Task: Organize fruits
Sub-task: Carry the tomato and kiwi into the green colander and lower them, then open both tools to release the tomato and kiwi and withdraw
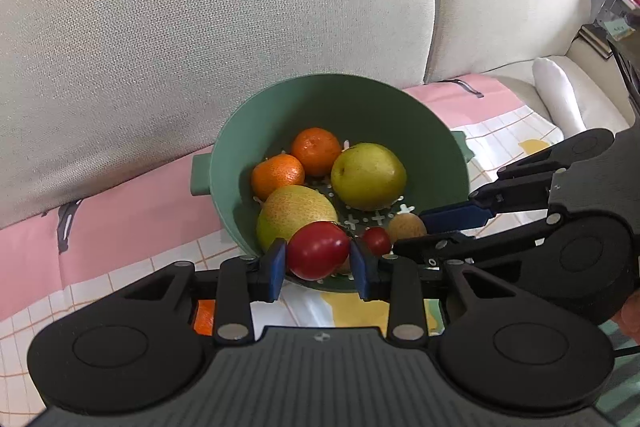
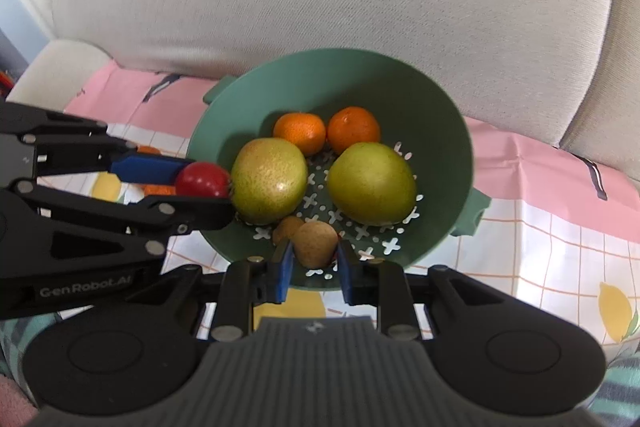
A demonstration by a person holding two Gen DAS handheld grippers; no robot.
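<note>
Over the green colander on the sofa, the left gripper clamps a red tomato; the right gripper pinches a kiwi. Inside lie 2 pears and 2 tangerines.

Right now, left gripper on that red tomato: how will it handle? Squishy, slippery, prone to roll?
The red tomato looks glossy and smooth, so it may slip between the left gripper pads. It is round, so it would likely roll if released onto the green colander floor. It probably bruises under a hard squeeze; keep the grip light.
</note>
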